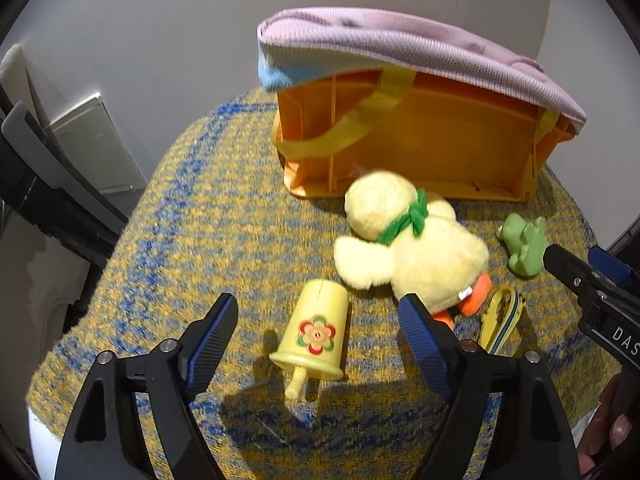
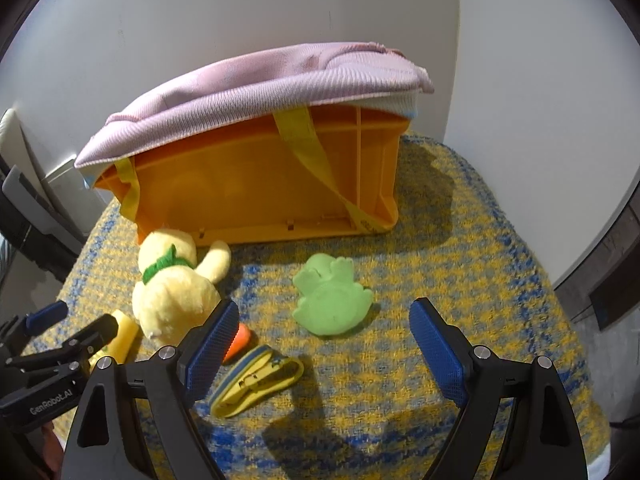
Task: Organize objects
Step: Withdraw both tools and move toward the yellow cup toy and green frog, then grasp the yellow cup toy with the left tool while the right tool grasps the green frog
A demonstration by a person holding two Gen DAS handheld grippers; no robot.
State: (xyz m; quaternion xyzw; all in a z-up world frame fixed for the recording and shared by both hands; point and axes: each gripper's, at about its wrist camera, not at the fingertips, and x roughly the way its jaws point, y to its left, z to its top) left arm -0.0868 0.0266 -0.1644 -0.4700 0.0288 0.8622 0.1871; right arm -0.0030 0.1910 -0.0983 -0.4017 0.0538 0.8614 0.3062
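Note:
An orange plastic bin (image 1: 420, 144) (image 2: 256, 184) stands at the back of the table, draped with a pink cloth (image 1: 400, 48) (image 2: 260, 92). In front lie a yellow plush duck (image 1: 408, 244) (image 2: 176, 292), a green frog toy (image 1: 524, 244) (image 2: 332, 300), a yellow cup with a flower (image 1: 316, 332) (image 2: 122, 336) on its side, and a yellow strap-like item (image 1: 500, 320) (image 2: 256, 380). My left gripper (image 1: 318, 344) is open, its fingers either side of the cup. My right gripper (image 2: 324, 352) is open and empty, just short of the frog.
The table is covered by a yellow-and-blue woven cloth (image 1: 208, 220) (image 2: 460, 264). White wall stands behind the bin. A dark chair or frame (image 1: 40, 184) is at the left edge. The right gripper's fingers (image 1: 576, 276) show in the left wrist view.

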